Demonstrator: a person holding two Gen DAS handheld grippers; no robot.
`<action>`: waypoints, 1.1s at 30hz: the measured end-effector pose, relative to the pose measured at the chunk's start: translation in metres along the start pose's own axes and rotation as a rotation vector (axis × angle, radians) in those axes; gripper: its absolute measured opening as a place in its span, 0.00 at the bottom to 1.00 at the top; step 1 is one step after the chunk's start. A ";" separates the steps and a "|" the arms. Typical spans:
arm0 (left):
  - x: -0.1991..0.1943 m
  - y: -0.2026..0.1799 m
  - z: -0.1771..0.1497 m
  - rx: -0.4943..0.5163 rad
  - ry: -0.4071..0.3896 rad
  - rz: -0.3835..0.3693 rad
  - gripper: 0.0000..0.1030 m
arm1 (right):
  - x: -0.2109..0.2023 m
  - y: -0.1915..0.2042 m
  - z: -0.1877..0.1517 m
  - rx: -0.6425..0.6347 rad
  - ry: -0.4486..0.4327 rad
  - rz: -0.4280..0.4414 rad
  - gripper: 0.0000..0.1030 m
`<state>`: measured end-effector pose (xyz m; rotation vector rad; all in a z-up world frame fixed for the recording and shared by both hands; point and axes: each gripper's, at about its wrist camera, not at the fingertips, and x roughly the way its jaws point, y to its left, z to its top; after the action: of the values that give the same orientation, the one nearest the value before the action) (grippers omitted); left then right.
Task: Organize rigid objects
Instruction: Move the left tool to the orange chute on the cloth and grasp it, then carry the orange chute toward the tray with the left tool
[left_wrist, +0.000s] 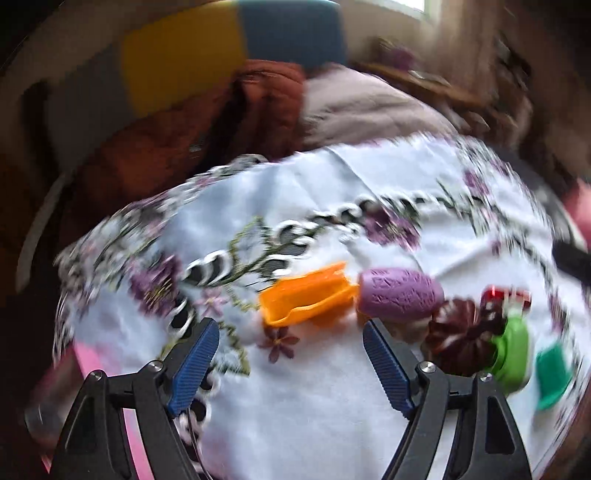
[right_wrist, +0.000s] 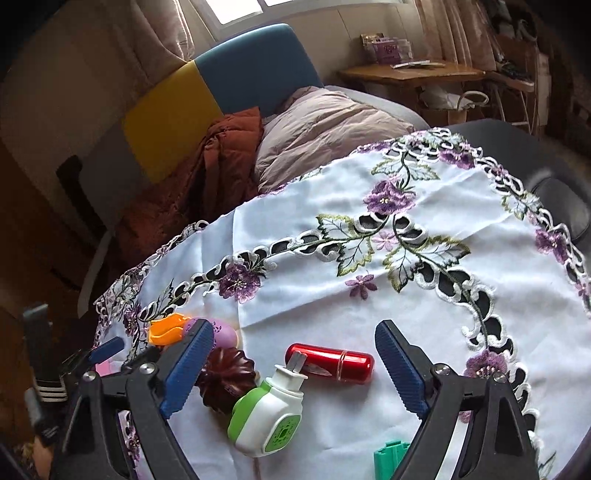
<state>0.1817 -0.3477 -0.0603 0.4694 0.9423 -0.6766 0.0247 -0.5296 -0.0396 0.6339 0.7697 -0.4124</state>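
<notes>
Several small rigid objects lie on a white embroidered tablecloth (right_wrist: 332, 314). In the blurred left wrist view an orange plastic piece (left_wrist: 308, 295), a purple egg-shaped item (left_wrist: 400, 295), a dark brown fluted mould (left_wrist: 460, 339), a green-and-white plug-in device (left_wrist: 511, 354), a red cylinder (left_wrist: 506, 295) and a green piece (left_wrist: 554, 373) sit in a row. My left gripper (left_wrist: 291, 354) is open and empty, just short of the orange piece. My right gripper (right_wrist: 295, 362) is open and empty over the red cylinder (right_wrist: 332, 363) and the plug-in device (right_wrist: 269, 417). The mould (right_wrist: 227, 376) and the green piece (right_wrist: 389, 458) lie beside them.
A pink object (left_wrist: 86, 360) lies at the table's left edge. Beyond the far edge are rust and beige bedding (right_wrist: 314, 133), a yellow and blue headboard (right_wrist: 207, 92) and a wooden side table (right_wrist: 413, 72). A black chair (right_wrist: 565, 206) stands at the right.
</notes>
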 end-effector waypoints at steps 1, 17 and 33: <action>0.006 -0.002 0.002 0.049 0.016 0.004 0.79 | 0.001 -0.001 0.000 0.006 0.005 0.003 0.87; 0.044 -0.011 0.021 0.180 0.029 -0.050 0.25 | 0.005 -0.007 0.001 0.026 0.015 -0.017 0.87; -0.065 -0.012 -0.068 -0.133 -0.083 -0.138 0.25 | 0.001 -0.051 0.007 0.245 -0.005 -0.014 0.87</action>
<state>0.1075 -0.2923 -0.0410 0.2589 0.9405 -0.7475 0.0003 -0.5722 -0.0553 0.8562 0.7248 -0.5257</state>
